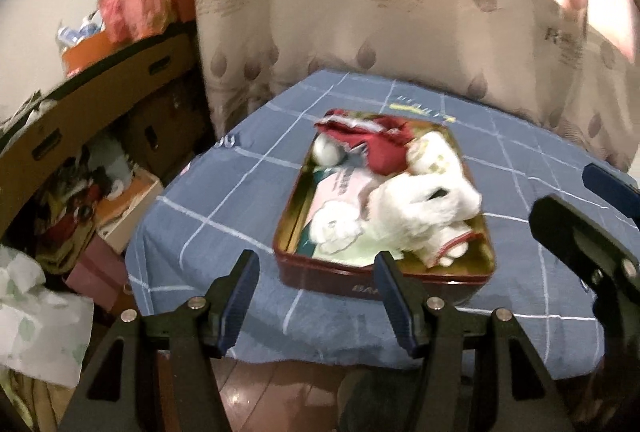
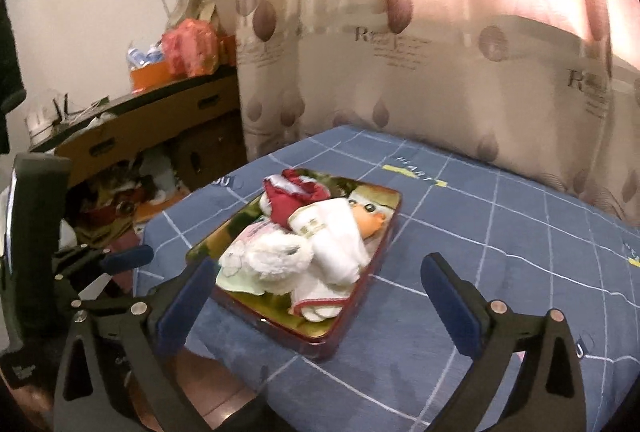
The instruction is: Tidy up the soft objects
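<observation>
A dark red tin (image 1: pixel 360 284) with a gold inside stands on a table under a blue checked cloth (image 1: pixel 224 216). Soft things fill it: a white plush toy (image 1: pixel 424 208), a red cloth (image 1: pixel 372 140) at the far end, a rolled white towel (image 2: pixel 340 240), a doll's face (image 2: pixel 370 218) and a pale green cloth (image 2: pixel 236 282). My left gripper (image 1: pixel 316 264) hovers open before the tin's near end, with nothing held. My right gripper (image 2: pixel 320 266) stands wide open in front of the tin (image 2: pixel 316 344), also empty. Each gripper shows at the edge of the other's view.
A patterned curtain (image 2: pixel 400 72) hangs behind the table. At the left stand cardboard boxes (image 1: pixel 100 112) with an orange box (image 2: pixel 148 76) and a pink bag (image 2: pixel 190 48) on top, and clutter below. Wooden floor (image 1: pixel 280 392) shows past the table's near edge.
</observation>
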Demonstrator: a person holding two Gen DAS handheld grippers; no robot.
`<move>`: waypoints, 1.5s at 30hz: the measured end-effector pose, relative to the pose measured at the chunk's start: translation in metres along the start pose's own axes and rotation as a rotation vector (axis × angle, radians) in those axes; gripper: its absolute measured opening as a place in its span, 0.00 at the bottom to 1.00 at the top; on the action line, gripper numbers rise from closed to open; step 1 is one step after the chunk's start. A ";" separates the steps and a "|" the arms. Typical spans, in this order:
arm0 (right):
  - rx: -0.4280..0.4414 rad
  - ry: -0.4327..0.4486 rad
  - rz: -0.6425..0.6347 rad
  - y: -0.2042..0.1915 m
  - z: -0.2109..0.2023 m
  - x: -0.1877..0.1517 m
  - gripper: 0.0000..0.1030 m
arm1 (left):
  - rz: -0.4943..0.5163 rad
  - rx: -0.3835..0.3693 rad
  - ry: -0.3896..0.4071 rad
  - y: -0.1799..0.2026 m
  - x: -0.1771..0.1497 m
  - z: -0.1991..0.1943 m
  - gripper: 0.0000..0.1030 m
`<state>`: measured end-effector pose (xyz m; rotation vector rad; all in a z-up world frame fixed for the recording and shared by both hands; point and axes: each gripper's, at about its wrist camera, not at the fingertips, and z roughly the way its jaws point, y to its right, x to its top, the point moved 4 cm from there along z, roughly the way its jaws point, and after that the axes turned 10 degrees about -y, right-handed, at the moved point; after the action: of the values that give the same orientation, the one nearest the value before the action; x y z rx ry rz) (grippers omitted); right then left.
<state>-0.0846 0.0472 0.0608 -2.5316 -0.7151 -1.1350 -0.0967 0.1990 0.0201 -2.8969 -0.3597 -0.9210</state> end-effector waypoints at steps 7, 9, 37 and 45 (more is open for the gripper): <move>-0.148 0.086 0.019 0.013 -0.025 0.002 0.99 | 0.029 -0.027 0.106 0.005 0.008 -0.021 0.59; -0.217 0.111 0.028 0.015 -0.032 0.003 0.99 | 0.031 -0.034 0.132 0.005 0.011 -0.026 0.59; -0.280 0.113 0.043 0.008 -0.041 -0.005 0.99 | 0.044 -0.036 0.237 -0.001 0.016 -0.047 0.67; -0.285 0.127 0.029 0.004 -0.042 -0.009 0.99 | 0.024 -0.036 0.260 -0.002 0.016 -0.054 0.67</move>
<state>-0.1136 0.0228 0.0813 -2.6541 -0.5143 -1.4649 -0.1151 0.1962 0.0735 -2.7565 -0.2886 -1.2930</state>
